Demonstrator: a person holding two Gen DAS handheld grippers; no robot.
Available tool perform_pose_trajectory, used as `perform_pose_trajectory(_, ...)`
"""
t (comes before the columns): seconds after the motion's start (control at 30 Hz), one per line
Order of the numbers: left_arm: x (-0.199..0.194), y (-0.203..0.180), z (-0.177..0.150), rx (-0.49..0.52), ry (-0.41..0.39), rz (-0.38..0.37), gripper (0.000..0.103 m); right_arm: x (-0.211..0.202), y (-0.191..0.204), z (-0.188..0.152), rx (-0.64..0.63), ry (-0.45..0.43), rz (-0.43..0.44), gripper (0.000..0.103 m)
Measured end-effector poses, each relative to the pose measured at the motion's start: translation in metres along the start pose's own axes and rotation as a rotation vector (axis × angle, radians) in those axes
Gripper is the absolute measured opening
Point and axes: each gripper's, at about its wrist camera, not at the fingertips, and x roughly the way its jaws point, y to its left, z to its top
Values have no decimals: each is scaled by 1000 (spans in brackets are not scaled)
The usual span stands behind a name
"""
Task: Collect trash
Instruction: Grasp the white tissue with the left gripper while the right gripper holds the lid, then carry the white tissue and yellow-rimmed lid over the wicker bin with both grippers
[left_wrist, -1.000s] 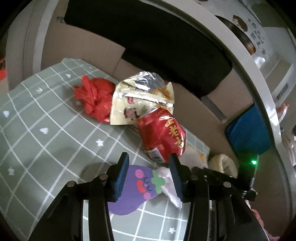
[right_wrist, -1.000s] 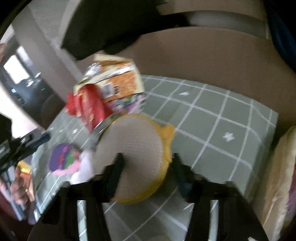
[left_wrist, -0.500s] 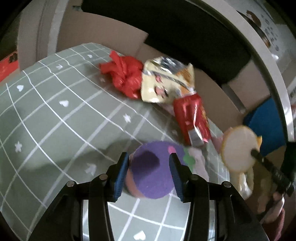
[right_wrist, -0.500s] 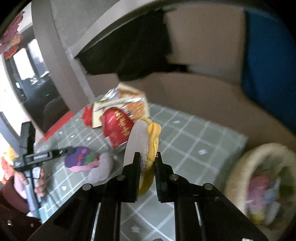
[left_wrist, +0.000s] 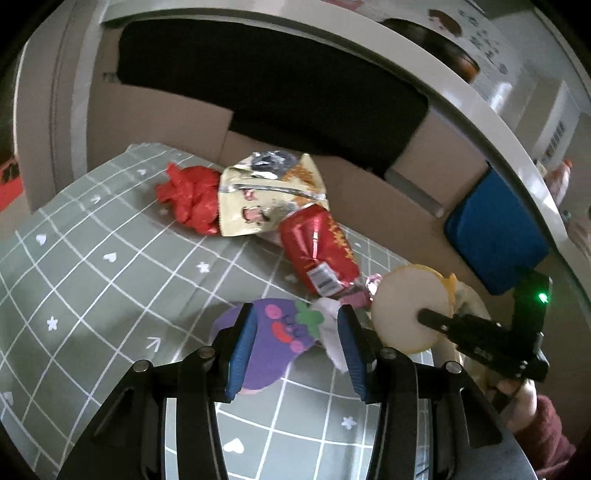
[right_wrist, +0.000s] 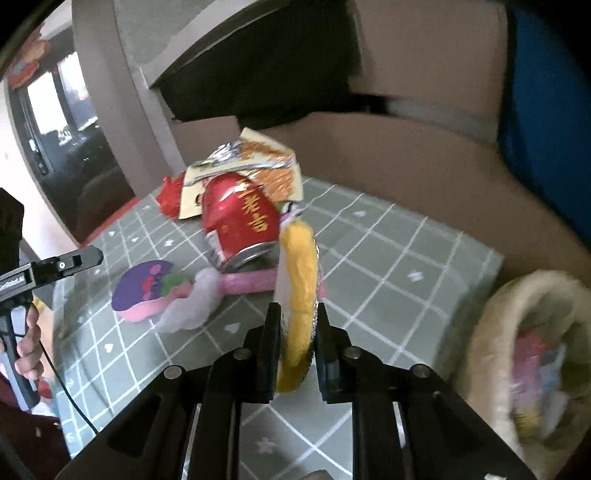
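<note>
Left claw (left_wrist: 295, 343) sits part open around the purple foam toy (left_wrist: 273, 336) lying flat on the tabletop (left_wrist: 92, 295), pads not visibly pressing it; looks light and soft, best pinched across its edges. Right claw (right_wrist: 295, 350) holds the round yellow-rimmed pad (right_wrist: 299, 295) on edge above the tabletop, near the red can (right_wrist: 240, 221); jaws easing open slightly, pads on it, thin and squashy so rim grip may slip

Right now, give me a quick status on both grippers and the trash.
Right gripper pinching round yellow pad, jaws opening slightly. Left gripper open, purple toy between its fingers. Red can, snack bag, red wrapper uncollected on the cloth.
</note>
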Motion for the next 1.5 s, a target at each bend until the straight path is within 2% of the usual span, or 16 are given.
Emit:
perform_pose_trajectory(0.23,23,-25,-8,46,46,9,46,-16,-1,5,-8,-76,-18,13)
perform_pose_trajectory(0.43,54,-50,-15,46,47,42,46,-44,-21,2,69,-142,-18,13)
perform_pose_trajectory(0.53,66,-56,-23,10,81,-5,46,-49,-27,-3,85,-139,-19,13)
perform_pose_trajectory(0.6,74,-60,-28,26,112,-14,46,-50,-30,-7,85,-132,-25,13)
perform_pose_trajectory(0.7,82,-52,-29,33,124,32,46,-50,-37,-12,96,-121,-29,13)
perform_pose_trajectory(0.87,85,-24,-17,-52,107,84,46,-49,-47,-15,134,-124,-23,13)
perform_pose_trajectory(1.0,93,-35,-13,-11,125,68,47,-44,-49,-15,147,-121,-15,13)
perform_pose_trajectory(1.1,107,-45,-10,21,123,111,47,-42,-46,-14,142,-118,-14,13)
perform_pose_trajectory(1.3,127,-44,-5,-2,141,210,46,-53,-39,-12,95,-128,-45,13)
perform_pose_trajectory(1.4,130,-45,-5,5,151,215,41,-57,-39,-11,92,-129,-46,13)
perform_pose_trajectory(1.47,129,-44,-6,-6,157,225,29,-59,-38,-11,87,-129,-38,13)
perform_pose_trajectory(1.5,127,-43,-7,-13,157,226,28,-60,-36,-10,81,-129,-34,13)
